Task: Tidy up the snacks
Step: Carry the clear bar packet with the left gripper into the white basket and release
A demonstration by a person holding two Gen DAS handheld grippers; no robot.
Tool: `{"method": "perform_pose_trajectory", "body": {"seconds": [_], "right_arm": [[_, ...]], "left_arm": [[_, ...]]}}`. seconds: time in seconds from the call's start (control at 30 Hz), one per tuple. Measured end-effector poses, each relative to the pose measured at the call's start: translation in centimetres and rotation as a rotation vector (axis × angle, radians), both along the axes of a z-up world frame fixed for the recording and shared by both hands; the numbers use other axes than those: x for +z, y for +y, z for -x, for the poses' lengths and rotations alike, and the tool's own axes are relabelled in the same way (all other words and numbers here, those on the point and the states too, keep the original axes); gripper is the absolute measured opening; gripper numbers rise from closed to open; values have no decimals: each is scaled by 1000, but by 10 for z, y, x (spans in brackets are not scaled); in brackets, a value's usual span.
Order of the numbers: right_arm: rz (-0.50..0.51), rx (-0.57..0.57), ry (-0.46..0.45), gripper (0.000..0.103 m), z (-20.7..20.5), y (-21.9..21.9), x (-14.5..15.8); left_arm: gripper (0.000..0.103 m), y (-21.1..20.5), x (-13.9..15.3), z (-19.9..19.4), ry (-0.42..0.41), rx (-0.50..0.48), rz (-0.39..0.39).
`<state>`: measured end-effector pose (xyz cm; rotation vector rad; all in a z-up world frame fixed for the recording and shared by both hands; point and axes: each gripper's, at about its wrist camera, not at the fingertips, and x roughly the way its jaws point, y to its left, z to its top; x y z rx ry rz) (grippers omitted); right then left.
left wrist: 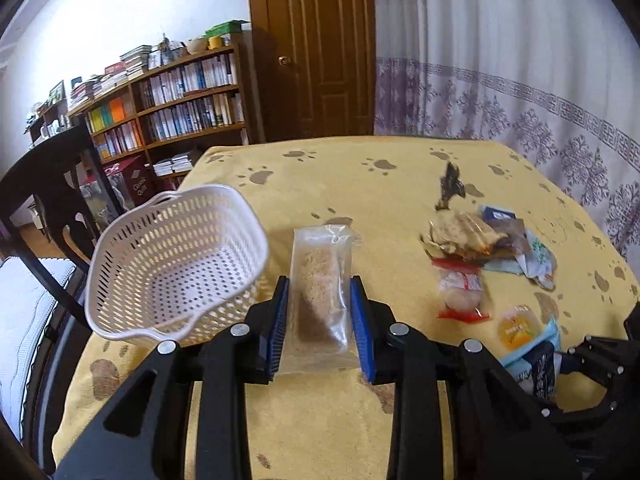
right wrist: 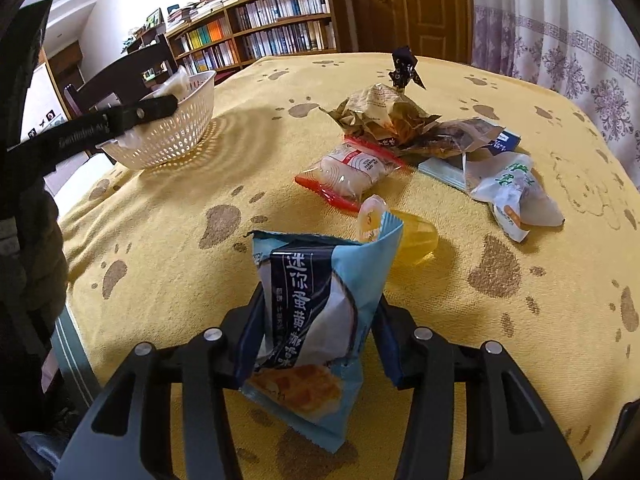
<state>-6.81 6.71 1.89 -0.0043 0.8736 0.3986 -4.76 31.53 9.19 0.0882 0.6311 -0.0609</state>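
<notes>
1. Two snacks are in your grippers. Your left gripper (left wrist: 320, 308) has its jaws clamped on a clear packet (left wrist: 320, 280) with a brown crumbly bar inside.
2. Your right gripper (right wrist: 320, 320) has its jaws clamped on a light blue packet (right wrist: 320, 312) with dark writing, held above the bench.
3. Your bench (left wrist: 360, 184) wears a yellow cloth with brown paw prints all over it.
4. A white basket (left wrist: 176, 264) with lots of little holes sits near the left edge of the bench, just left of the clear packet.
5. A heap of other snacks (right wrist: 420, 132) lies toward the right side of the bench. A red and white packet (right wrist: 352, 172) and a small yellow jelly cup (right wrist: 412, 240) lie just in front of the heap.
6. A dark chair (left wrist: 52, 192) stands at the left of the bench.
7. Behind it a long bookshelf (left wrist: 180, 104) full of books runs along the wall.
8. A brown wooden door (left wrist: 320, 48) is past the bench, and a pale curtain (left wrist: 520, 80) with purple patterns hangs to the right.
</notes>
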Motion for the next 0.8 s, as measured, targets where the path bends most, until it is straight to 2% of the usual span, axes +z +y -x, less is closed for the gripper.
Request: {"method": "perform_pose_trajectory", "body": {"seconds": [0.43, 0.7, 0.77, 0.8], "right_arm": [[13, -14, 3, 49, -2, 5, -7], [20, -18, -4, 50, -2, 9, -8], [20, -18, -5, 50, -3, 9, -8], [18, -19, -5, 51, -3, 9, -9]], "left_arm": [[31, 52, 13, -24, -30, 118, 44], [31, 90, 6, -43, -9, 202, 78], [37, 98, 3, -46, 3, 221, 86], [47, 102, 1, -48, 9, 232, 94]]}}
